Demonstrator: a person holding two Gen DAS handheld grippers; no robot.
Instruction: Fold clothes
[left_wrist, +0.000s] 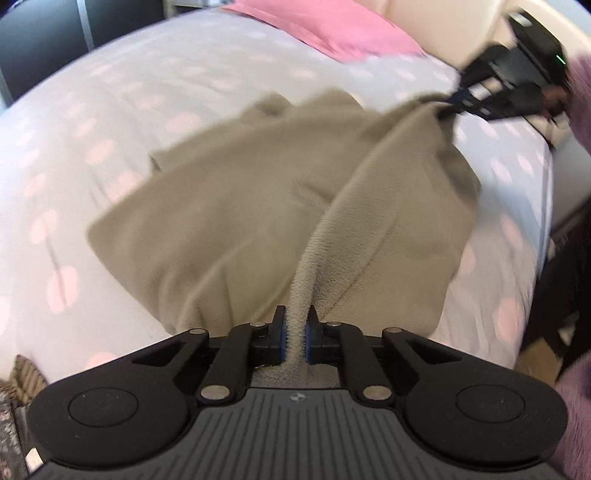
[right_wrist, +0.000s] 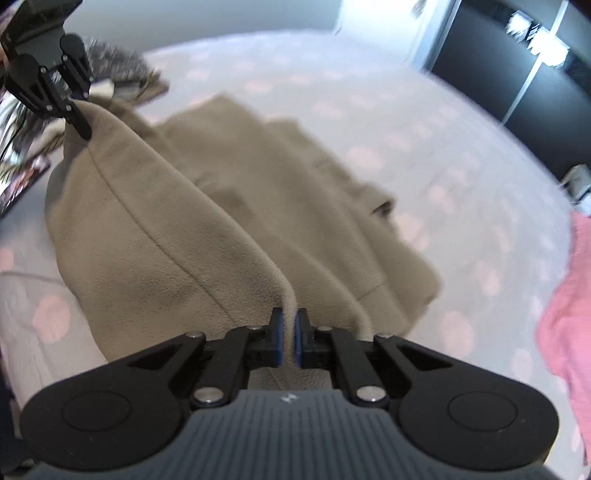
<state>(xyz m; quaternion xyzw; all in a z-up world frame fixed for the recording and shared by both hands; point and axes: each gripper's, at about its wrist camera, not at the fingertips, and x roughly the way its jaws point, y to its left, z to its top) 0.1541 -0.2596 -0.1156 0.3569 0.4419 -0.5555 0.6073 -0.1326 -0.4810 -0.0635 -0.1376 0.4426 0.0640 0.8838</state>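
A beige fleece garment (left_wrist: 258, 206) lies partly spread on the bed, with one edge lifted taut between both grippers. My left gripper (left_wrist: 295, 328) is shut on the near end of that edge. In the same view my right gripper (left_wrist: 448, 107) pinches the far end at the upper right. From the right wrist view, my right gripper (right_wrist: 290, 332) is shut on the fleece garment (right_wrist: 207, 229), and the left gripper (right_wrist: 79, 123) grips the far corner at the upper left. The lifted fold hangs over the rest of the cloth.
The bed has a white cover with pale pink dots (left_wrist: 110, 110). A pink pillow (left_wrist: 332, 29) lies at the head, seen also as pink cloth (right_wrist: 569, 295). A purple sleeve (left_wrist: 580, 406) is at the right. Patterned items (right_wrist: 122, 66) lie near the bed's edge.
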